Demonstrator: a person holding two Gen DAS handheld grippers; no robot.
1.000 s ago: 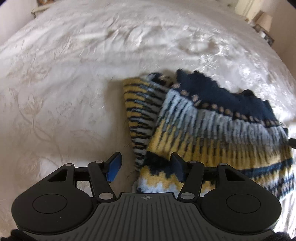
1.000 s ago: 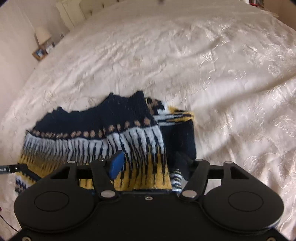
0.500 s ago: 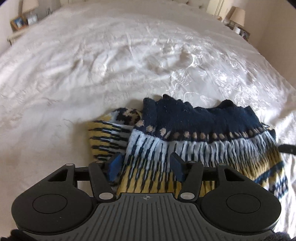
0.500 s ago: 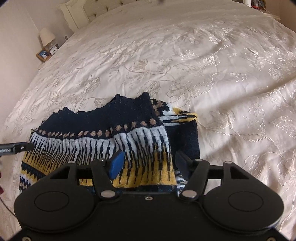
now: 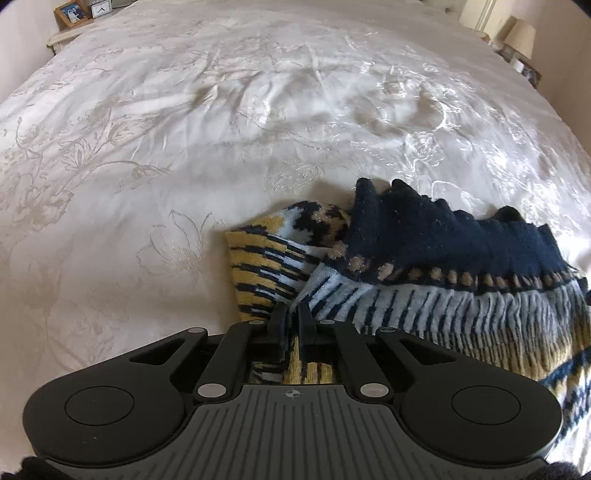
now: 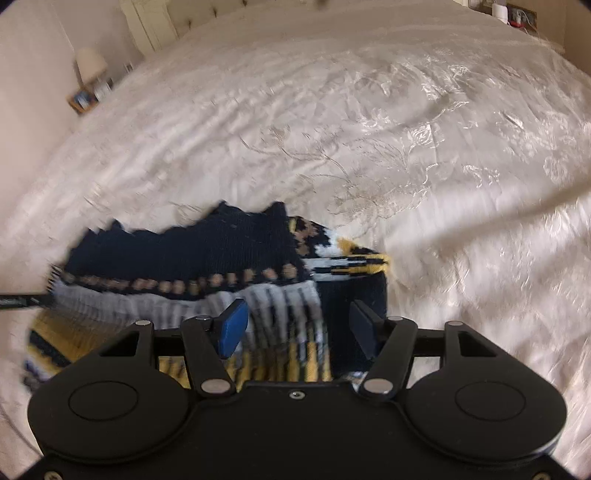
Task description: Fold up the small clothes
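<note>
With the left gripper (image 5: 291, 325) pinched on the knitted sweater's (image 5: 424, 273) edge, the spread-open right gripper (image 6: 297, 325) should close on its corner before both lift evenly.

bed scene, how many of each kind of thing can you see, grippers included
Knitted sweaters: 1
Grippers: 2, left gripper and right gripper
Table lamps: 2
Picture frames: 1
Beds: 1
Total: 7

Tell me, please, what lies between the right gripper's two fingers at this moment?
In the right wrist view, the right gripper is open, and the knitted sweater lies between its fingers, its striped white and yellow part.
</note>
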